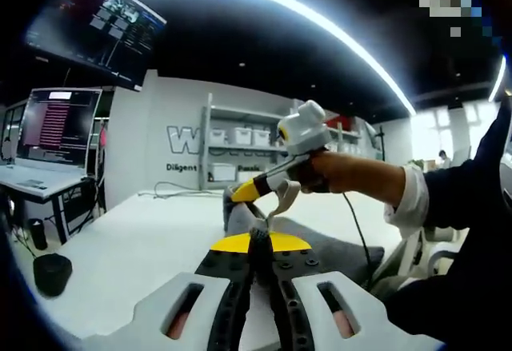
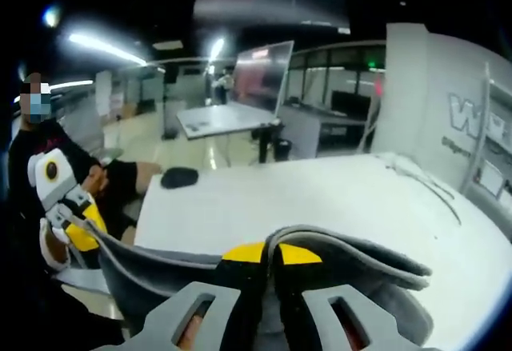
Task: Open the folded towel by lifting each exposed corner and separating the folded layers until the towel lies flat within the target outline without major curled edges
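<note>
Right gripper view: towel [image 2: 352, 267] in claw [image 2: 272, 257]

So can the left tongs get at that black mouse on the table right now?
Probably not: the left tongs look shut on the grey towel, and the mouse lies apart, off to one side.

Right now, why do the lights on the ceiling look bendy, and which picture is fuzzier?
In the left gripper view the fisheye lens bends the ceiling light strip into a bright arc. The right gripper view is fuzzier: its lights smear, and the gray towel close to the lens looks soft and swollen.
</note>
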Tool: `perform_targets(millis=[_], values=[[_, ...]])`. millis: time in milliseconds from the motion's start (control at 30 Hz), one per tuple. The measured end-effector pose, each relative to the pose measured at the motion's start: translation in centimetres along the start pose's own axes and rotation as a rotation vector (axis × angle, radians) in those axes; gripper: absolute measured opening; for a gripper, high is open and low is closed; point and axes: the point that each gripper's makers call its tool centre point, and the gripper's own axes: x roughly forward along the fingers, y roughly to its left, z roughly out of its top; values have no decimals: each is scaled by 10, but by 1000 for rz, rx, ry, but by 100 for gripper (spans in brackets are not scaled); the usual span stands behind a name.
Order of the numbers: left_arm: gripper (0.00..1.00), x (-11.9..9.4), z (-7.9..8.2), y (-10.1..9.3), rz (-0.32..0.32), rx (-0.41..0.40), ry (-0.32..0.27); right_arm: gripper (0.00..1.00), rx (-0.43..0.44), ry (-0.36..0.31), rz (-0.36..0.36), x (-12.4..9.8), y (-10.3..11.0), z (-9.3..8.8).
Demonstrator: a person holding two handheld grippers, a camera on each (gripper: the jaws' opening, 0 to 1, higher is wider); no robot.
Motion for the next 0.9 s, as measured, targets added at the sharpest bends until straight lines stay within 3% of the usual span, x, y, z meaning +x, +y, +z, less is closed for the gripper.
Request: perform_targets(millis=[367,900], values=[[5,-6,-6,11,11,-23,8,0,-12,25,15,21,8,3],[5,-14,-24,25,31,-54,35,0,-30,70,33,44,22,-8]])
